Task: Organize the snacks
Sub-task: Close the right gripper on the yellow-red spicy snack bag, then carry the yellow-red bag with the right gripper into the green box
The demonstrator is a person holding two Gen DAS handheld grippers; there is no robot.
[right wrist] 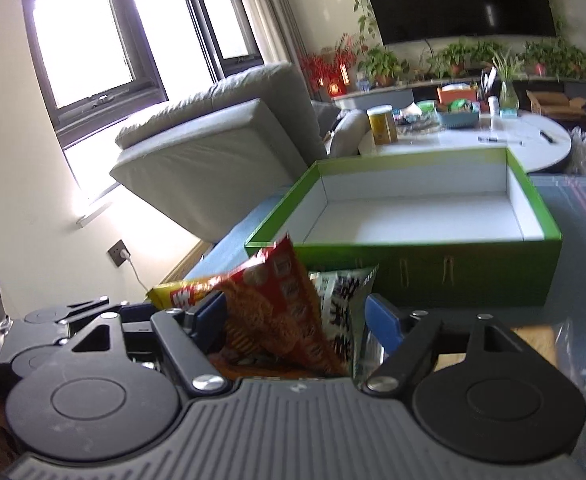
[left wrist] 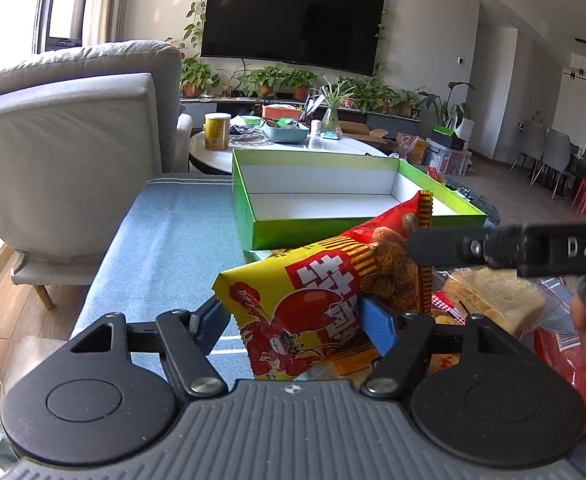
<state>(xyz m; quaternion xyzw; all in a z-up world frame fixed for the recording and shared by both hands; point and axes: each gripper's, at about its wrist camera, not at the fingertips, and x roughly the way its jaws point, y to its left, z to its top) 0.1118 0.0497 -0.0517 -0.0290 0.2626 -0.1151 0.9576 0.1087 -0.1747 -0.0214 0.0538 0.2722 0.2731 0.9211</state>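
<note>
While the green box (left wrist: 253, 228) is sitting beyond the snacks, the left gripper (left wrist: 293, 320) is pinching the yellow-red snack bag (left wrist: 309, 300), and the right gripper (right wrist: 293, 320) is clamping a red snack bag (right wrist: 277, 304).

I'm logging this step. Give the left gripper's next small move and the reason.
Probably lift the yellow-and-red snack bag and carry it forward over the green box: the left gripper has the bag between its pads, and the box ahead shows nothing inside.

The open green cardboard box (right wrist: 413, 276) sits on the blue cloth (left wrist: 165, 248). Crinkly foil snack packets (right wrist: 277, 312) lie before it. A grey padded armchair (left wrist: 65, 152) stands to its left.
</note>
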